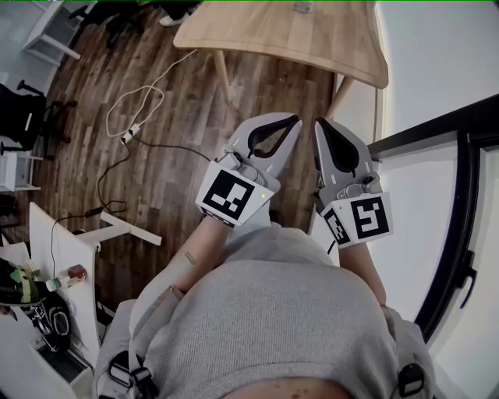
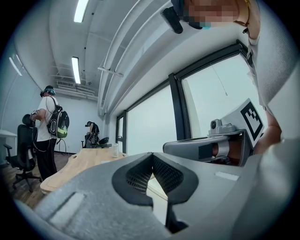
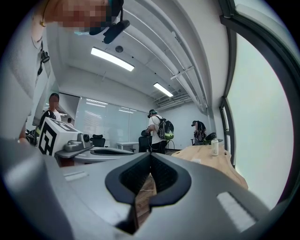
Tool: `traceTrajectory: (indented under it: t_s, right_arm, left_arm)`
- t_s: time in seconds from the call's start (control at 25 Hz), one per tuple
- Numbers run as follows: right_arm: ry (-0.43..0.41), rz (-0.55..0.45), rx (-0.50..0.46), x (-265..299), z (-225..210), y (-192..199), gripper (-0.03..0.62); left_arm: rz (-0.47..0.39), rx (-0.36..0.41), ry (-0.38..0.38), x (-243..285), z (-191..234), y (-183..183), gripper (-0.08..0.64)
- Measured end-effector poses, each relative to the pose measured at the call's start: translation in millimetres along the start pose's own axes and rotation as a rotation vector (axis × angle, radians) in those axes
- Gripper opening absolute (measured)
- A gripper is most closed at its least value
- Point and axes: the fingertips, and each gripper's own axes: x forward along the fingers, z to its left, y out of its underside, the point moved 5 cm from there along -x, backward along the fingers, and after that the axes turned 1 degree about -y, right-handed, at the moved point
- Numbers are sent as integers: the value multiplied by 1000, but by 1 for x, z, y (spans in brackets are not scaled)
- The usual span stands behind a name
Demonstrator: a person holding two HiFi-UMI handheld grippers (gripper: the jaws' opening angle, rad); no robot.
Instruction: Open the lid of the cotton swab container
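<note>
Two handheld grippers are held side by side in front of the operator's torso, above the wooden floor [image 1: 179,148]. They are near each other but not touching.

1. Left gripper [image 1: 292,123] [image 2: 153,154]: the jaws are fully closed, tip against tip. Nothing is between the ribbed pads. Its marker cube [image 1: 230,195] faces the head camera.
2. Right gripper [image 1: 320,123] [image 3: 150,154]: the jaws are fully closed and nothing is gripped. Its marker cube [image 1: 366,218] sits at the rear of the tool.
3. Both tools point level toward the wooden table [image 1: 257,31] [image 2: 79,164] [image 3: 211,161], which stands ahead of them and well apart.
4. Task item: a small white cylindrical container [image 1: 302,6] [image 2: 115,150] [image 3: 214,147] stands upright on the far part of the table top, well clear of both grippers. At this size its lid and label cannot be made out.
5. Surroundings: a white cable [image 1: 148,93] with a power strip [image 1: 129,136] lies on the floor left of the table. A dark-framed window [image 1: 460,226] runs along the right. A standing person with a backpack [image 2: 47,126] [image 3: 157,129] is at the far side of the room.
</note>
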Motion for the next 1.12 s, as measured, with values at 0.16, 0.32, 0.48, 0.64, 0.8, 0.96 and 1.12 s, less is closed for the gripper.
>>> traceTrajectory:
  t_s: [0.16,0.32,0.48,0.64,0.8,0.96,1.12]
  right_arm:
    - [4,1,-12,31,-12,-1,0]
    - [21,-10,-18,72,-37,-2,0]
    - [61,-18,-10,110,-66,-1,0]
    - [99,-22,3,147,-92,-2,0]
    - [138,-30,13,182,-114,-4,0]
    - [158,-44,12,213,-131,-6,0]
    - [174,-48,5,231,-142,-7,0]
  left_arm:
    - [-8,-13,7,19,31,3,0]
    - [-20,-9,19,50,72,2,0]
    - [-13,-4,51,82,109,7,0]
    - [-7,-4,76,111,145,7,0]
    - [-5,0,101,136,179,8,0]
    - [2,8,127,157,207,9,0]
    - [-4,0,129,172,228,13,0]
